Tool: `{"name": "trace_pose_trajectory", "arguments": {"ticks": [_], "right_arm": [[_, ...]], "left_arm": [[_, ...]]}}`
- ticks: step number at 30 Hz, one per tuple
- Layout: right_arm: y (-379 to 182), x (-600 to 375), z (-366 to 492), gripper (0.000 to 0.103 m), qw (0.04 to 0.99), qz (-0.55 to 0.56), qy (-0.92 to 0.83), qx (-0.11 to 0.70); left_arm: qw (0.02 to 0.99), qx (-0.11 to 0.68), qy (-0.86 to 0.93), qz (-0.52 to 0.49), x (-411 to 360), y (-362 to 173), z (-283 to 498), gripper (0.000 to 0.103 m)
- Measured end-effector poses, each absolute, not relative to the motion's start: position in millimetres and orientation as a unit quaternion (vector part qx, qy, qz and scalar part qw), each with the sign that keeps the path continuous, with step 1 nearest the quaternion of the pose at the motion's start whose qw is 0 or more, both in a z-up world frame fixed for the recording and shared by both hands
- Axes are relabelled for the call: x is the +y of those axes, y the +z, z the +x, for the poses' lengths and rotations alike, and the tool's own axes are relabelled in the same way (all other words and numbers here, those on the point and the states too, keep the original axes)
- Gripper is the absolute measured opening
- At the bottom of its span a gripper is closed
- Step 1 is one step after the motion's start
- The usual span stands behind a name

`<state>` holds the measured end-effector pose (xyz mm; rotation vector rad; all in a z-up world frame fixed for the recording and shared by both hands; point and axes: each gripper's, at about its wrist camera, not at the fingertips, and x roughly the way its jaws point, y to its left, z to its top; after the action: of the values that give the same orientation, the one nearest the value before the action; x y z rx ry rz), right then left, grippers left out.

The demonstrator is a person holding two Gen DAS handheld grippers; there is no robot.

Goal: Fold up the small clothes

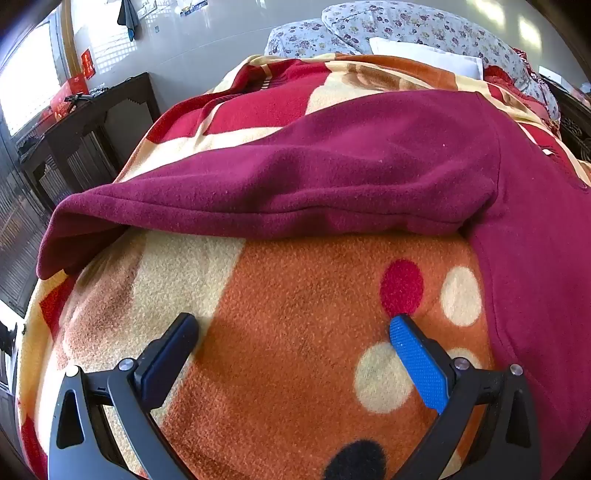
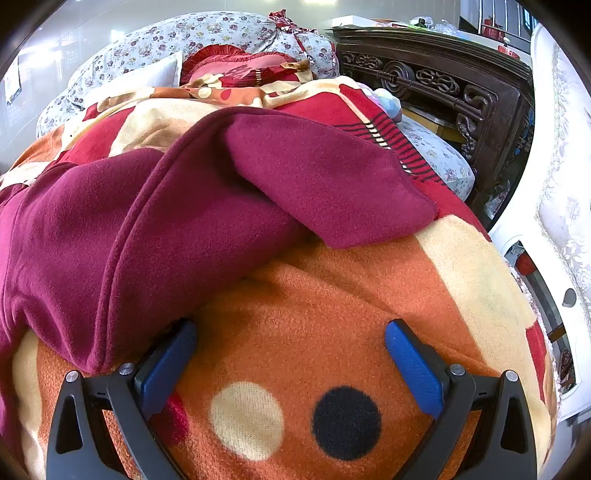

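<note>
- The left gripper [image 1: 293,326] and right gripper [image 2: 290,332] both stand with jaws spread wide and empty over the spotted orange blanket [image 1: 295,332].
- Just beyond them the maroon fleece garment [image 1: 332,177] lies spread on the blanket, one sleeve [image 2: 332,184] reaching out to the right.
- It looks soft, limp and light; its near edges and sleeve ends seem the best holds.
- Floral pillows [image 2: 184,33] lie farthest back.
</note>
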<state>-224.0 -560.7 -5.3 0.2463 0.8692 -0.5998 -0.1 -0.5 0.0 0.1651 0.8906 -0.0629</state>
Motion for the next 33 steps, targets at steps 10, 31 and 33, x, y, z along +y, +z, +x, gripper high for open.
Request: {"name": "trace_pose_trajectory", "arguments": {"ticks": [10, 31, 33], "right_arm": [[-6, -561, -224, 0.103, 0.857, 0.117, -0.285, 0.413], [22, -531, -259, 0.103, 0.841, 0.110, -0.292, 0.442], [38, -509, -282, 0.103, 0.847, 0.111, -0.288, 0.434]], "left_arm": [[0.899, 0.430, -0.029, 0.082, -2, 0, -1, 0.103], [0.911, 0.388, -0.084, 0.114, -48, 51, -77, 0.103], [0.909, 0.392, -0.104, 0.101, -51, 57, -82, 0.103]]}}
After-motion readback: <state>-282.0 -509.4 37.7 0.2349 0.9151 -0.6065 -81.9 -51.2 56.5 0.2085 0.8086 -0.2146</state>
